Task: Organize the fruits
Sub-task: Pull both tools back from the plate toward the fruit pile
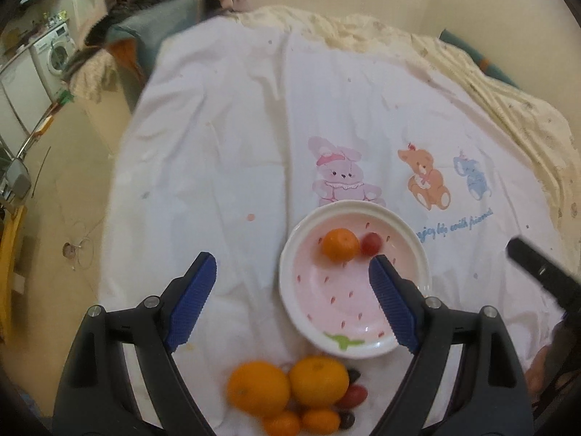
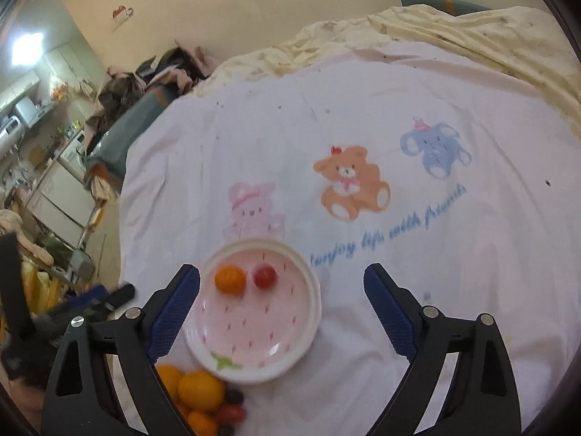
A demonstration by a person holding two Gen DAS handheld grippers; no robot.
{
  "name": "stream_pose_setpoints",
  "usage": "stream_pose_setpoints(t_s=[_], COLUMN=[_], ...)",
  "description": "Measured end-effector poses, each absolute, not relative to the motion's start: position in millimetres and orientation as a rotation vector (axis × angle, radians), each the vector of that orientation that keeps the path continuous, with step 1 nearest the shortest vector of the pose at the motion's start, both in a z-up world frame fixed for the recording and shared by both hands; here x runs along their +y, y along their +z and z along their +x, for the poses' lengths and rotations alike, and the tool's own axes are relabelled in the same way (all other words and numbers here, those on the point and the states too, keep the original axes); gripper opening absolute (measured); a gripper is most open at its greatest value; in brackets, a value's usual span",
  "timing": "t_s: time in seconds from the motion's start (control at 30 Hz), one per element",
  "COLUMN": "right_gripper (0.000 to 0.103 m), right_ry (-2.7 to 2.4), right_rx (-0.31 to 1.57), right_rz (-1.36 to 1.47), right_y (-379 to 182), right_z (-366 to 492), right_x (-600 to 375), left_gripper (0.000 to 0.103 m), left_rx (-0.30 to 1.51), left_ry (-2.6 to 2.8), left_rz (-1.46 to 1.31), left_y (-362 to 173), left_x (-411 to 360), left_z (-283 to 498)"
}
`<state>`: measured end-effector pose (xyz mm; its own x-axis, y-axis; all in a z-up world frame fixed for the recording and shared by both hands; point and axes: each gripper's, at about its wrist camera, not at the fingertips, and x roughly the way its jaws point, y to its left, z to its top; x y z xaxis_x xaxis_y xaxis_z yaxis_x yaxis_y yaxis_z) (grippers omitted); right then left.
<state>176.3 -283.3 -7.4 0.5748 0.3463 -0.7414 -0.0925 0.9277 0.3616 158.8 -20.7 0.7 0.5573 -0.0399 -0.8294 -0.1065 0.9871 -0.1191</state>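
The left gripper [image 1: 292,267] is seen with its jaws spread wide and nothing held between them; its pads are blue, ribbed and wedge-shaped, mounted on smooth black arms with round metal pins. The right gripper [image 2: 281,278] is likewise spread wide and empty, of the same make.

A round glazed plate [image 1: 417,250] is taken as landmark: white raised rim, pink well painted with small red seed marks and a green leaf at the near edge. In its far half a small orange mandarin [image 1: 340,249] is found, with a red cherry tomato [image 1: 371,244] just beside it.

Just outside the plate's near rim a loose pile of fruit [image 1: 303,394] is noted: smooth round oranges, smaller mandarins, red tomatoes and dark grapes, touching one another.

Beneath the plate a creased white cloth [image 1: 236,145] is spread, printed beyond the plate with a pink rabbit [image 1: 339,178], an orange bear [image 2: 352,187] and a blue elephant [image 2: 435,150]. Blue script is printed there, ending "with friends"; its first word is blurred.
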Motion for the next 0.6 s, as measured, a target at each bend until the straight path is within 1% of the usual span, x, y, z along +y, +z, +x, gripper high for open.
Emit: stream_pose_setpoints(t_s=[0.13, 0.27, 0.33, 0.37, 0.4, 0.6], right_gripper=[0.094, 0.094, 0.094, 0.094, 0.094, 0.094], right_ry=[0.281, 0.285, 0.306, 0.304, 0.304, 0.327], right_rx=[0.937, 0.935, 0.945, 0.950, 0.955, 0.998], right_rz=[0.334, 0.322, 0.322, 0.319, 0.318, 0.337], right_y=[-8.7, -8.1, -9.9, -11.3, -12.8, -25.5], right_z=[144.1, 119.2, 109.1, 105.9, 102.3, 89.9], right_x=[-283.0, -280.1, -277.1, -276.1, -274.6, -267.6], left_gripper=[0.084, 0.084, 0.087, 0.093, 0.097, 0.098], left_rx=[0.946, 0.941, 0.929, 0.923, 0.919, 0.921], left_ry=[0.037, 0.016, 0.022, 0.023, 0.027, 0.051], left_rz=[-0.178, -0.198, -0.184, -0.178, -0.174, -0.175], left_y=[15.2, 18.6, 20.2, 20.2, 19.8, 15.5], left_x=[-7.9, 0.2, 2.4, 4.0, 4.5, 9.7], left_z=[127.3, 101.8, 89.5, 83.4, 79.9, 62.0])
